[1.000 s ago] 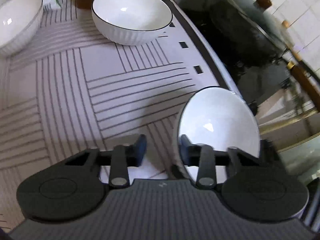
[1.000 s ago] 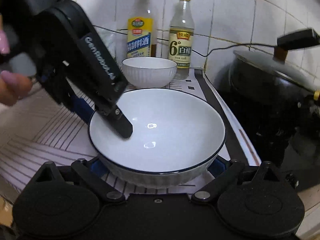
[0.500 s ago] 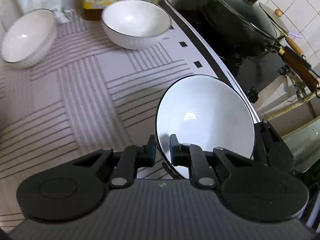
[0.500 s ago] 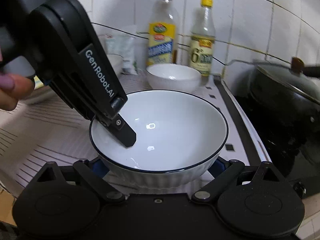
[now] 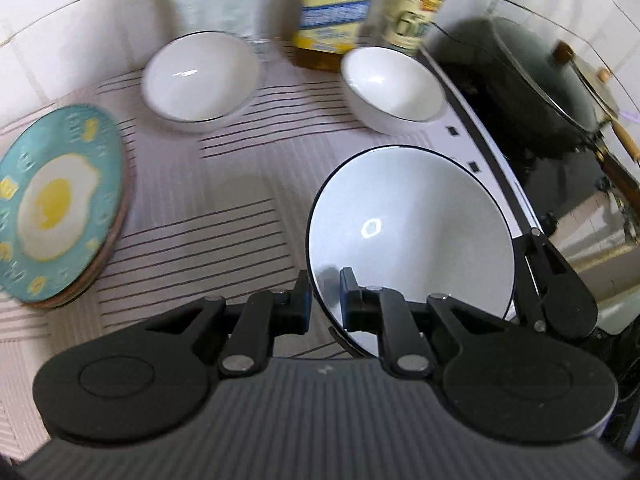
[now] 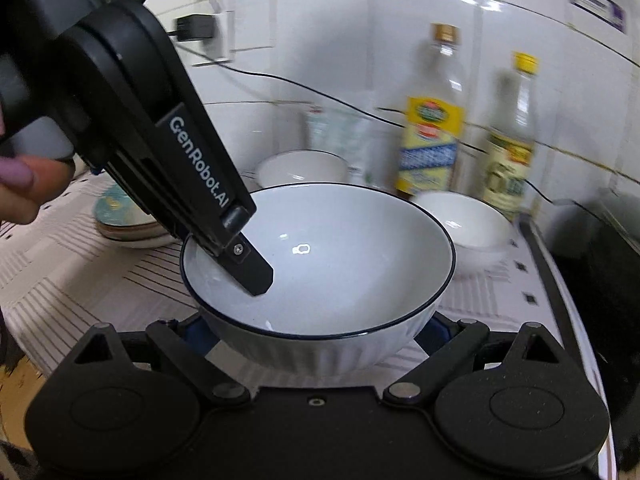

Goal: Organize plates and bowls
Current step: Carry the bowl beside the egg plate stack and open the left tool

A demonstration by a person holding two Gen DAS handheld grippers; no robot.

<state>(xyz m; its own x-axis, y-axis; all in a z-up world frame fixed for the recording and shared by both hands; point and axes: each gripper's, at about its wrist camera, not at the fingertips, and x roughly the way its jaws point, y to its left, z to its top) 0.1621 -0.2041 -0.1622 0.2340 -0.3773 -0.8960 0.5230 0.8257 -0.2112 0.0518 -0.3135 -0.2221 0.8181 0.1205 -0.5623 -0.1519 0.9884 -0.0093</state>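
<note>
Left claw (image 5: 324, 300) pinches bowl (image 5: 412, 236) rim; right claw (image 6: 316, 334) cradles it.

Glossy white ceramic bowl (image 5: 412, 232) with ribbed outside, matt black plastic left gripper (image 5: 323, 304), glossy wall tiles (image 6: 328, 60).

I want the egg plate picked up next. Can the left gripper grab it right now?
Probably not yet: the left gripper has its jaws shut on the big bowl's rim. The path to the egg plate looks open.
</note>
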